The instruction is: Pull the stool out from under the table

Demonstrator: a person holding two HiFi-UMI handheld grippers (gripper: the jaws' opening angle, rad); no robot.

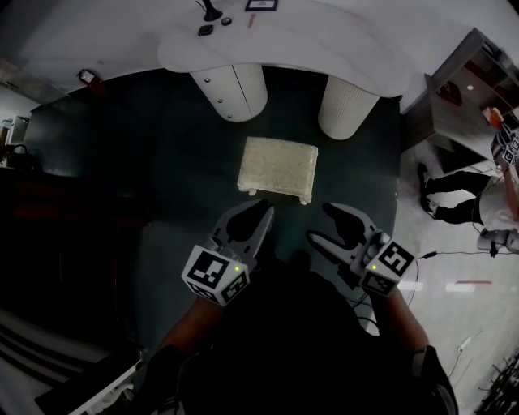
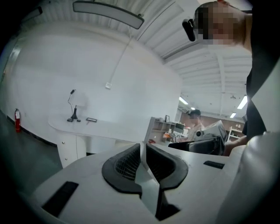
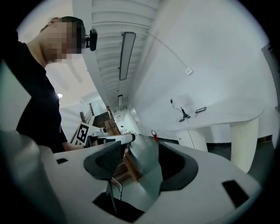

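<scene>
The cream, rectangular, cushion-topped stool (image 1: 278,166) is standing on the dark green floor (image 1: 178,186), out from under the white curved surface (image 1: 324,40) and just in front of its two white rounded pedestals (image 1: 231,91), with nothing touching it. Nearer the person, both pairs of tongs are hanging in the air, apart from the stool. The left tongs (image 1: 258,219) are sitting pressed together, with only a sliver of a gap and nothing in them. The right tongs (image 1: 322,223) are standing wide apart and empty. A black gooseneck microphone (image 1: 211,11) is resting on the surface.
</scene>
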